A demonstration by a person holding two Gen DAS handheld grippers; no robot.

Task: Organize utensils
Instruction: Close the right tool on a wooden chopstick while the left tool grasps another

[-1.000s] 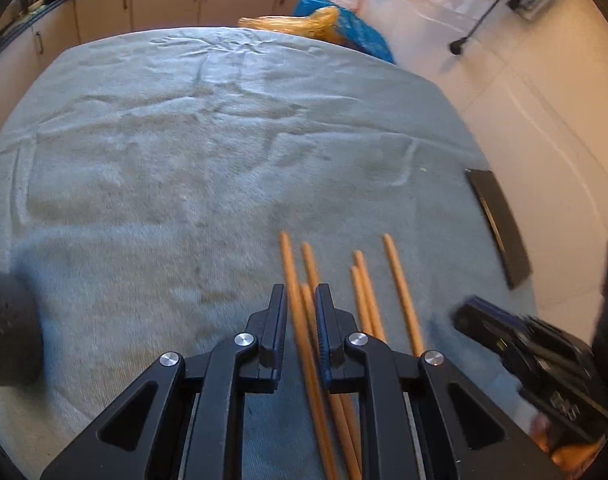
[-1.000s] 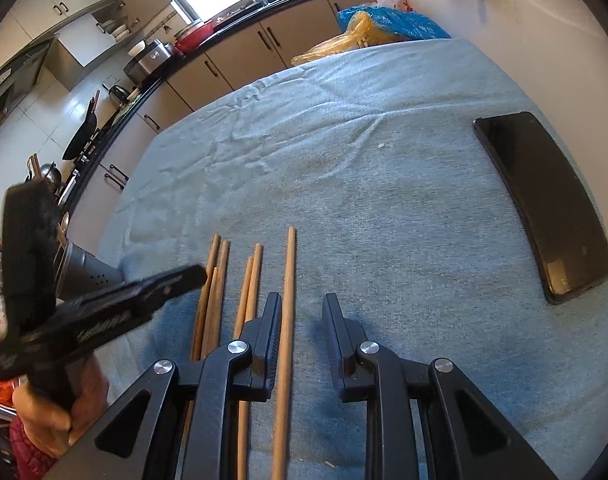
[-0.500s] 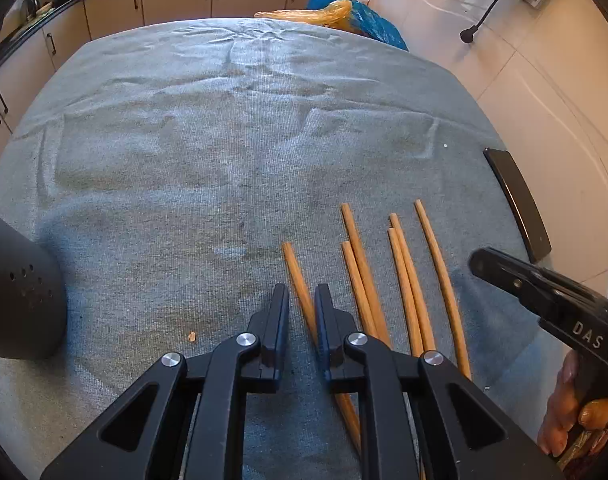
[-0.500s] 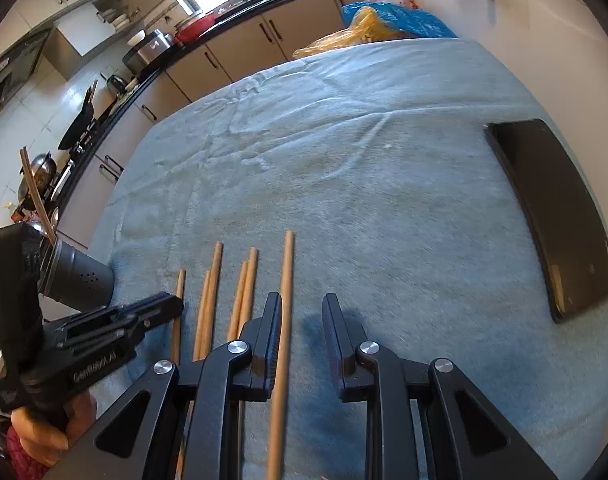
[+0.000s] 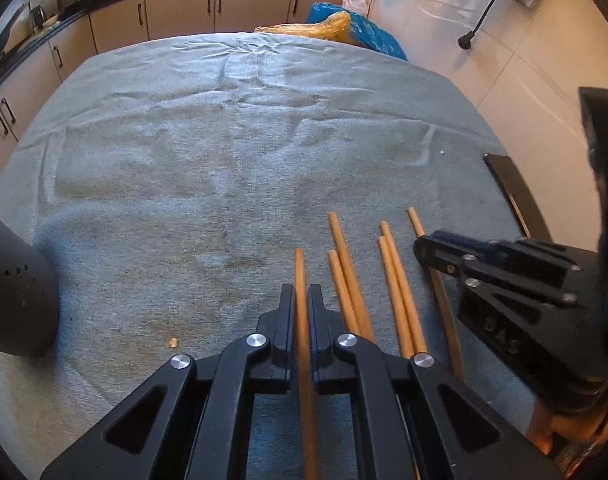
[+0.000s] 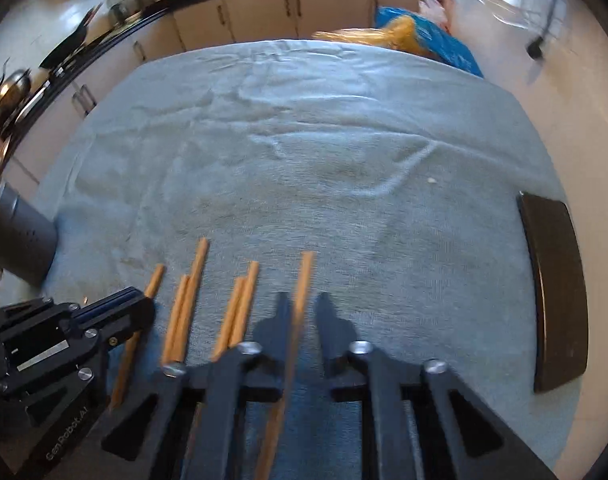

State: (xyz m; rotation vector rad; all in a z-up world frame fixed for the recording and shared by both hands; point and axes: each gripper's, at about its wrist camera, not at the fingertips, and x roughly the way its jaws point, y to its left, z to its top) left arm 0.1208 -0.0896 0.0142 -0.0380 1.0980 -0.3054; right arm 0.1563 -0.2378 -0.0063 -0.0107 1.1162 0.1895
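Several wooden chopsticks lie side by side on the blue-grey towel (image 5: pixel 232 152) near its front edge. My left gripper (image 5: pixel 303 300) has its jaws nearly shut around the leftmost chopstick (image 5: pixel 300 272). My right gripper (image 6: pixel 304 308) is open and straddles the rightmost chopstick (image 6: pixel 302 280), which lies close to its left finger. The right gripper shows at the right of the left wrist view (image 5: pixel 424 246). The left gripper shows at the left of the right wrist view (image 6: pixel 140 306). A dark grey perforated holder (image 5: pixel 16 292) stands at the left; it also shows in the right wrist view (image 6: pixel 20 236).
A black phone (image 6: pixel 556 296) lies at the towel's right edge; it also shows in the left wrist view (image 5: pixel 512 196). Blue and yellow plastic bags (image 5: pixel 344 28) sit beyond the far edge. Kitchen cabinets run behind. A small crumb (image 5: pixel 172 342) lies on the towel.
Both grippers have swung to face straight along the chopsticks. The left jaws now sit around the leftmost chopstick. The rightmost chopstick now lies between the right gripper's open fingers.
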